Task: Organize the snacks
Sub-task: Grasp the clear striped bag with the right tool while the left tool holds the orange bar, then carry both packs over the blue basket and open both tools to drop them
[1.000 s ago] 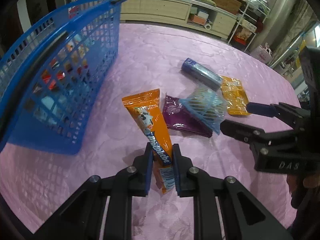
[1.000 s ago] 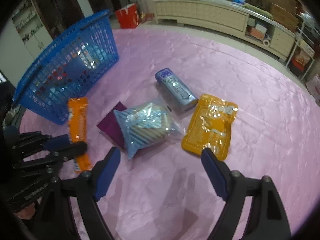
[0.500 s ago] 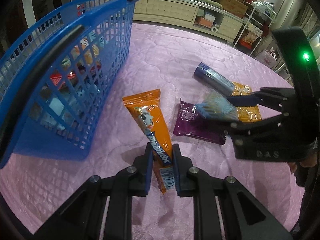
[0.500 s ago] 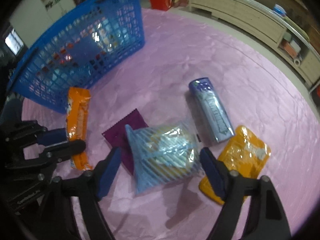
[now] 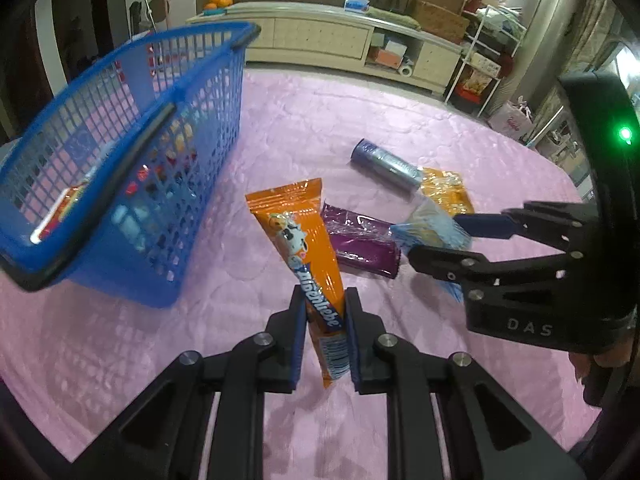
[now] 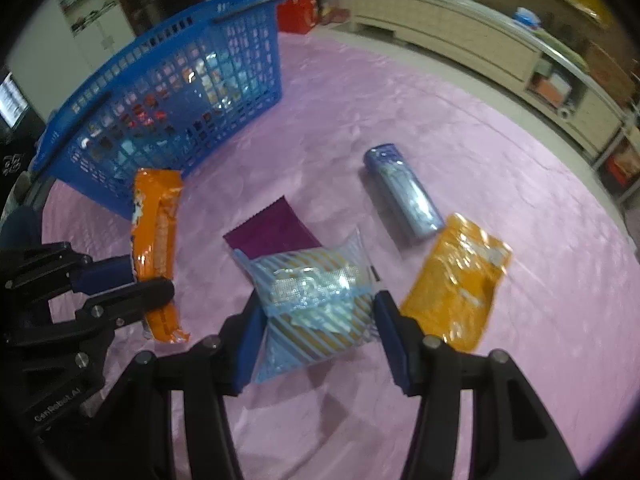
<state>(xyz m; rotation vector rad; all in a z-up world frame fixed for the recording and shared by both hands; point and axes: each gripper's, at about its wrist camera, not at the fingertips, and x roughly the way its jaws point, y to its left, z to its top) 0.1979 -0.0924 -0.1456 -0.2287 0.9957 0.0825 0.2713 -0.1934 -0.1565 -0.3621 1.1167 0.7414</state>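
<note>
Closing since a moment ago, right claw (image 6: 318, 334) now flanks the striped bag (image 6: 316, 300); left claw (image 5: 325, 334) pinches the orange packet (image 5: 308, 256).

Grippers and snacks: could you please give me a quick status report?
Left gripper shut on orange packet. Right gripper closing around striped bag. Basket path clear.

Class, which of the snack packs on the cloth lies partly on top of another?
The striped blue pack: it overlaps the purple pack; the others lie apart.
</note>
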